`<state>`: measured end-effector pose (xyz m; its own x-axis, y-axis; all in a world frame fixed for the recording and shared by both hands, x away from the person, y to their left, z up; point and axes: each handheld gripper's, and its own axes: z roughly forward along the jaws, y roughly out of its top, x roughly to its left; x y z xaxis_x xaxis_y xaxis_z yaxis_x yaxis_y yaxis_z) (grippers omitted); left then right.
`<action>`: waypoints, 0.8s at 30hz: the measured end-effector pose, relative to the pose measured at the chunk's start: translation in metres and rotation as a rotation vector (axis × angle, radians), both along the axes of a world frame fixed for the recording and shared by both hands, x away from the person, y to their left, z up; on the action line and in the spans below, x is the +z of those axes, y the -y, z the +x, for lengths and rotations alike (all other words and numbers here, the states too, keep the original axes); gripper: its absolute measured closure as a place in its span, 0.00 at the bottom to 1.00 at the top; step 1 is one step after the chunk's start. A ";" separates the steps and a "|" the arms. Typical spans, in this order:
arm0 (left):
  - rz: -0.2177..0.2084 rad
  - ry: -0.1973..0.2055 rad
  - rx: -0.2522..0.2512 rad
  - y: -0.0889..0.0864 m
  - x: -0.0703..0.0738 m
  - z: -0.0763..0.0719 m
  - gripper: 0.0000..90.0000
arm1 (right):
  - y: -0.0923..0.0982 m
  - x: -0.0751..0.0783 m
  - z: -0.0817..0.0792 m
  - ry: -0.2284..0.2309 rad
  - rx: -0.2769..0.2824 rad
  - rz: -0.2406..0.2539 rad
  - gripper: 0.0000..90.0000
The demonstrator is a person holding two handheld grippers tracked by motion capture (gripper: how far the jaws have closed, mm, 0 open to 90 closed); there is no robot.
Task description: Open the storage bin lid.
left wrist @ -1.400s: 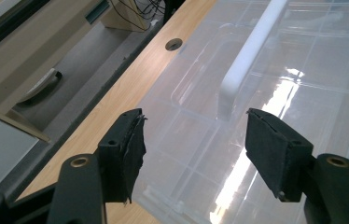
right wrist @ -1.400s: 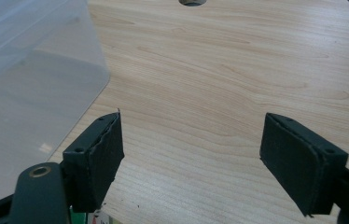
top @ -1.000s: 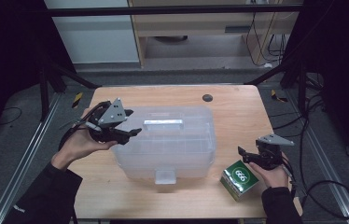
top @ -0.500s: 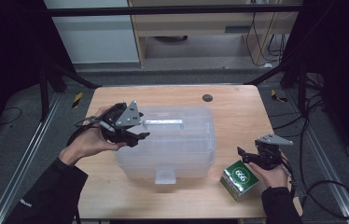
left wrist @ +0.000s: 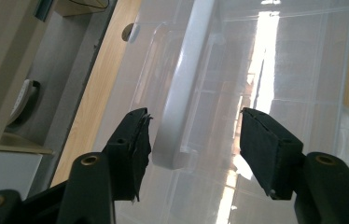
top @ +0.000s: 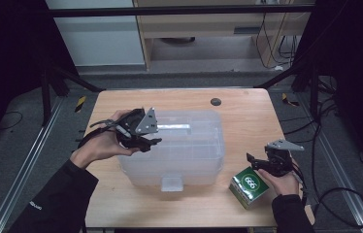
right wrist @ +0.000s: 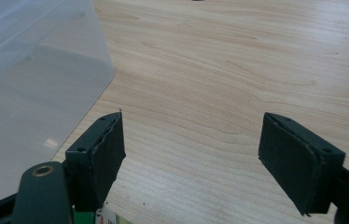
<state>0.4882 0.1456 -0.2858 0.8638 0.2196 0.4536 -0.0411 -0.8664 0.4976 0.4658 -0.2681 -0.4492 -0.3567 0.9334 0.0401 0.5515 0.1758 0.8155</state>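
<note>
My left hand-held gripper [top: 143, 141] over left part of clear plastic box [top: 189, 155], which sits mid table [top: 247, 116]. Jaws spread either side of box's white lid handle [left wrist: 186, 93], just been closing, pads not pressing on it: released. My right hand-held gripper [top: 259, 162] near table's right edge, jaws wide, nothing between them, bare wood beneath. Green carton [top: 249, 187] just beside it, near box's right corner.

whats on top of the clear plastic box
A white handle lies flat on the lid of the clear box, and the left tool straddles one end of it, not gripping. The box's contents cannot be made out.
</note>
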 end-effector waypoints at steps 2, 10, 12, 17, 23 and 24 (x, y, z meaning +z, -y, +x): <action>0.020 0.006 -0.003 0.003 0.001 0.002 0.50 | 0.000 0.000 0.000 -0.003 -0.001 0.000 0.26; 0.076 0.014 -0.005 0.010 0.001 0.008 0.57 | 0.000 0.000 0.000 -0.006 0.004 0.001 0.27; 0.085 0.018 -0.006 0.010 0.001 0.009 0.59 | 0.000 0.000 0.000 -0.007 0.004 0.000 0.27; 0.115 0.020 -0.011 0.014 -0.002 0.012 0.64 | 0.000 -0.001 0.000 -0.012 0.010 -0.002 0.28; 0.150 0.028 -0.009 0.019 -0.004 0.015 0.71 | -0.001 0.000 0.000 -0.013 0.015 0.000 0.29; 0.164 0.030 -0.008 0.020 -0.004 0.015 0.72 | 0.000 0.000 0.000 -0.011 0.016 -0.001 0.30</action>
